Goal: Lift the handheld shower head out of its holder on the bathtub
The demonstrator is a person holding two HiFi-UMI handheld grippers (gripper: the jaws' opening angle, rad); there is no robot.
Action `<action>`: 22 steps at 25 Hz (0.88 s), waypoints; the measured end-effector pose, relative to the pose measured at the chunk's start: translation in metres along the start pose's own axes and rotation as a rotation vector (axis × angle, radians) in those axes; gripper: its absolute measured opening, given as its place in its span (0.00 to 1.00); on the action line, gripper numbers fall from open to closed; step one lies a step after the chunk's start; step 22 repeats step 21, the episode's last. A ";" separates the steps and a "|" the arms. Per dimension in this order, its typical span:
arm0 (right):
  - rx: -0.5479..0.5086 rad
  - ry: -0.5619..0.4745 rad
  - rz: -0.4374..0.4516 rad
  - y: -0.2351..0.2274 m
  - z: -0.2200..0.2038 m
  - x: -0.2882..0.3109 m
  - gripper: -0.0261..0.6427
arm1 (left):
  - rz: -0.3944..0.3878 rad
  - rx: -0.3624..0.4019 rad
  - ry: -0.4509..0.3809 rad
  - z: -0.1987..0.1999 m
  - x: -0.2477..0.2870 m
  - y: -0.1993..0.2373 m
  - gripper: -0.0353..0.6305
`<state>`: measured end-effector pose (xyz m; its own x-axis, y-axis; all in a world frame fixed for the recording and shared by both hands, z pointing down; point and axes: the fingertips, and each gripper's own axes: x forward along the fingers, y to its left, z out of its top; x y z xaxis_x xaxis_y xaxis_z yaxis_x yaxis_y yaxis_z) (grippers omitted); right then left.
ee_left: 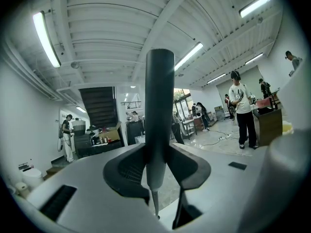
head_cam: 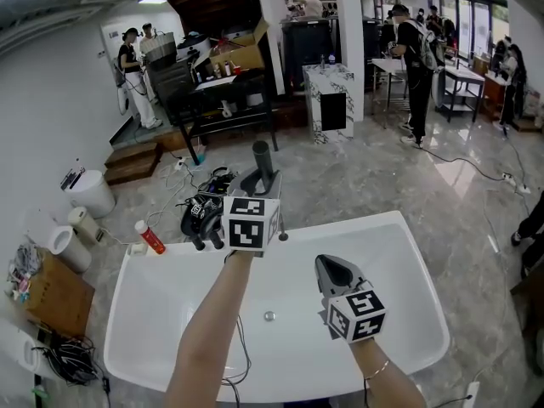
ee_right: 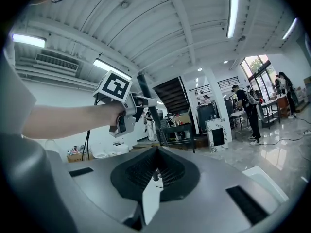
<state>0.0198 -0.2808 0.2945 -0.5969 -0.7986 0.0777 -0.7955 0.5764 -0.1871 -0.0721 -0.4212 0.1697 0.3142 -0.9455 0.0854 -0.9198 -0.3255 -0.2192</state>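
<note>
The shower head (head_cam: 262, 161) is a dark grey stick standing upright above the far rim of the white bathtub (head_cam: 399, 253). My left gripper (head_cam: 255, 185) is shut on its lower part, well above the tub. In the left gripper view the handle (ee_left: 159, 110) rises between the two pads (ee_left: 121, 171), with a thin stem hanging below. My right gripper (head_cam: 333, 268) hovers over the tub's right half, jaws together and nothing in them. The right gripper view shows its own pads (ee_right: 167, 176) meeting, and my left gripper (ee_right: 141, 101) with the shower head (ee_right: 148, 108) up to the left.
Black tap fittings (head_cam: 200, 219) and a red bottle (head_cam: 151, 238) sit at the tub's far left rim; the drain (head_cam: 269, 316) lies mid-tub. Paper rolls (head_cam: 64, 240), a white bin (head_cam: 92, 192) and a wooden box (head_cam: 51, 296) stand left. Several people (head_cam: 416, 58) are far back.
</note>
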 end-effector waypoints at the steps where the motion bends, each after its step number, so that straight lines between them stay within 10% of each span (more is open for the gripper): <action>1: -0.002 -0.002 0.000 0.002 0.001 -0.002 0.05 | 0.001 0.000 0.000 0.001 -0.003 0.000 0.28; 22: -0.025 0.002 0.000 0.024 -0.008 -0.023 0.05 | 0.005 0.007 -0.004 -0.004 -0.034 -0.004 0.28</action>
